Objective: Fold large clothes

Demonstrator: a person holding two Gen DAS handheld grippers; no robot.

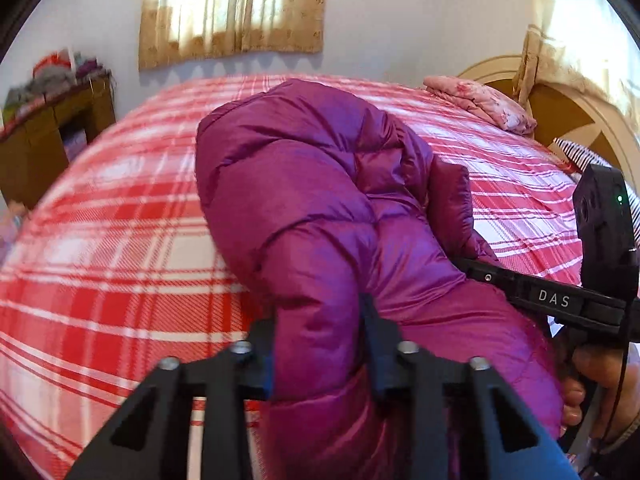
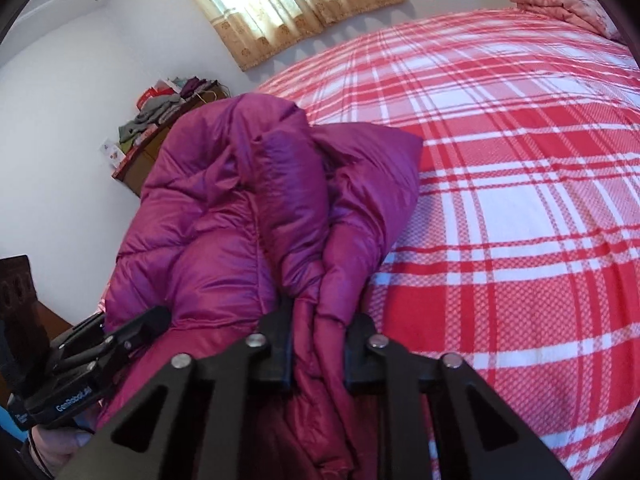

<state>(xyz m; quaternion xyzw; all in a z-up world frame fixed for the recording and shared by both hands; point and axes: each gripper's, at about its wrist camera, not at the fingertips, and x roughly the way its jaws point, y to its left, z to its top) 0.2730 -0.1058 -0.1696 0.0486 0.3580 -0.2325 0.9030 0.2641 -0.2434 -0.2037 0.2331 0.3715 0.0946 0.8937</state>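
Observation:
A magenta puffer jacket (image 1: pixel 304 184) is bunched up and held above a bed with a red and white plaid sheet (image 1: pixel 112 232). My left gripper (image 1: pixel 320 320) is shut on a thick puffy fold of the jacket at its near end. My right gripper (image 2: pixel 320 328) is shut on several bunched layers of the jacket (image 2: pixel 248 208), which rises in front of it. In the left wrist view the right gripper (image 1: pixel 480 276) reaches in from the right, its tips buried in the jacket. In the right wrist view the left gripper (image 2: pixel 120 332) shows at lower left, against the jacket.
The plaid sheet (image 2: pixel 520 200) stretches out to the right. A folded pink floral quilt (image 1: pixel 484 102) lies at the bed's far corner by a wooden headboard (image 1: pixel 560 116). A wooden cabinet (image 1: pixel 48 136) with piled clothes stands by the wall. A curtained window (image 1: pixel 236 4) is behind.

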